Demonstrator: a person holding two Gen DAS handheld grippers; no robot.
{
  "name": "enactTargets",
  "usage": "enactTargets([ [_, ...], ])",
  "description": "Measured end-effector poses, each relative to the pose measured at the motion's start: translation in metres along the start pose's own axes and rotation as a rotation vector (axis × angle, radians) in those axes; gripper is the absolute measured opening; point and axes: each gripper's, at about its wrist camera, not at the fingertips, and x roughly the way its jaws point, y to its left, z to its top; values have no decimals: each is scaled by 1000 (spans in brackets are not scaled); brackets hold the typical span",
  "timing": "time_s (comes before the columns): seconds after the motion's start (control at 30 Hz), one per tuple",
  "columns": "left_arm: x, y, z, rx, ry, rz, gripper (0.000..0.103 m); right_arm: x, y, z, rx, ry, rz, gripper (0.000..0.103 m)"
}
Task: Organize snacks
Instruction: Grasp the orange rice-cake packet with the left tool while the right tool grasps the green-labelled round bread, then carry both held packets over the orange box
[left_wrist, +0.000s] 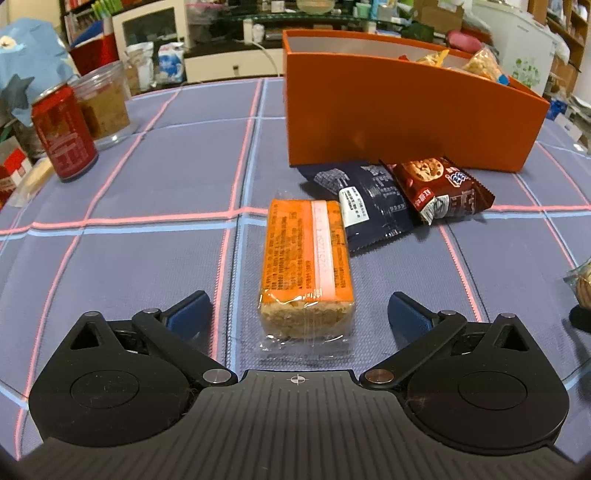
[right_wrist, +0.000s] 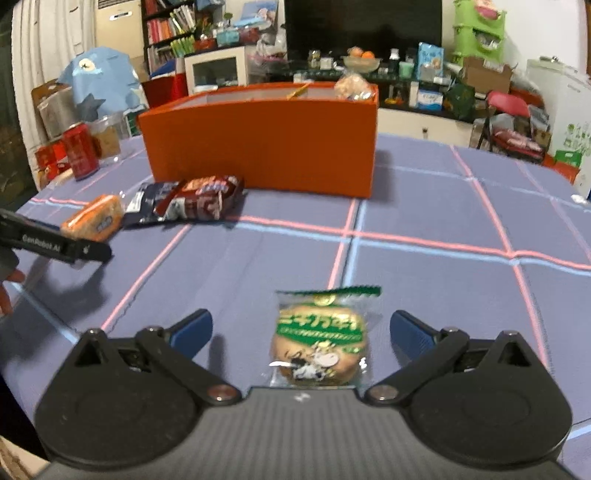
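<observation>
I had both grippers low over the table, each spread wide with nothing between its pads. My left gripper (left_wrist: 297, 314) straddled the near end of the orange-wrapped bar (left_wrist: 306, 266), which lay lengthwise on the checked cloth (left_wrist: 147, 184) in front of the orange box (left_wrist: 406, 122), nearer to me than the box's left corner. The pads stood clear of the wrapper on both sides. My right gripper (right_wrist: 301, 330) framed the green-labelled round cake (right_wrist: 320, 341), which sat well in front of the box's right end.

Just in front of the box lay the dark blue packet (left_wrist: 369, 206) with the brown cookie packet (left_wrist: 439, 188) overlapping it, and the blue packet's corner touched or nearly touched the bar's far right edge. The box already held a few bagged snacks (left_wrist: 480, 64) at its right end.

The risks, as I judged them: the bar's loose clear film stuck out at the near end, so if I closed there I might pinch only film and the bar could swing or slip on the lift. Pushing further forward first could shove the bar into the blue packet and drag that pile askew. The round cake's wrapper looked slick and puffy; a squeeze off its middle could squirt it sideways or crush it. Lifting both at once toward the same box, my hands could collide over its rim. The red can (left_wrist: 64, 136) stood well left of the box, out of my way.
</observation>
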Motion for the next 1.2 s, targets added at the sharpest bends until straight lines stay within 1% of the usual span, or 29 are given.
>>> enactTargets([
  [0.07, 1, -1, 0, 3, -7, -2, 81, 3, 2, -1, -11, 3, -13, 101],
  [0.13, 2, -1, 0, 2, -20, -6, 78, 3, 2, -1, -23, -1, -18, 99],
  [0.17, 1, 0, 1, 1, -28, -6, 68, 1, 3, -1, -27, -11, -17, 86],
  [0.2, 0, 0, 1, 4, -42, -9, 49, -3, 3, -1, -37, -29, -19, 71],
  [0.23, -2, 1, 2, 10, -55, -16, 36, -4, 2, 1, -35, -29, -12, 51],
  [0.27, -4, 2, 3, 17, -66, -25, 10, -5, 1, 0, -25, -28, -5, 51],
  [0.3, -5, 2, 3, 23, -69, -34, 4, -6, 0, 0, -23, -29, -4, 50],
  [0.37, -7, 6, 3, 5, -61, -55, 4, -10, -3, -1, -3, -27, 17, 50],
  [0.47, -19, 15, 3, -41, -62, -120, 3, -20, -11, 0, 51, -51, 57, 49],
  [0.57, -40, 21, 4, -64, -99, -141, 3, -33, -21, 4, 127, -95, 92, 49],
  [0.7, -58, 31, 9, -125, -125, -174, 4, -46, -32, 14, 237, -149, 165, 49],
  [0.8, -68, 31, 20, -148, -162, -207, 4, -57, -32, 32, 237, -202, 178, 49],
  [0.9, -68, 27, 43, -165, -178, -248, 4, -55, -35, 64, 241, -245, 204, 49],
  [0.97, -63, 20, 68, -164, -193, -252, 4, -48, -38, 93, 228, -279, 208, 49],
  [1.03, -54, 14, 95, -155, -218, -256, 4, -34, -36, 127, 185, -311, 191, 49],
  [1.1, -42, 10, 121, -157, -229, -270, 3, -14, -36, 159, 146, -318, 181, 49],
  [1.17, -22, 8, 147, -162, -233, -293, 3, 17, -36, 188, 115, -296, 171, 49],
  [1.2, -10, 6, 159, -164, -224, -304, 0, 38, -35, 201, 102, -279, 167, 49],
])
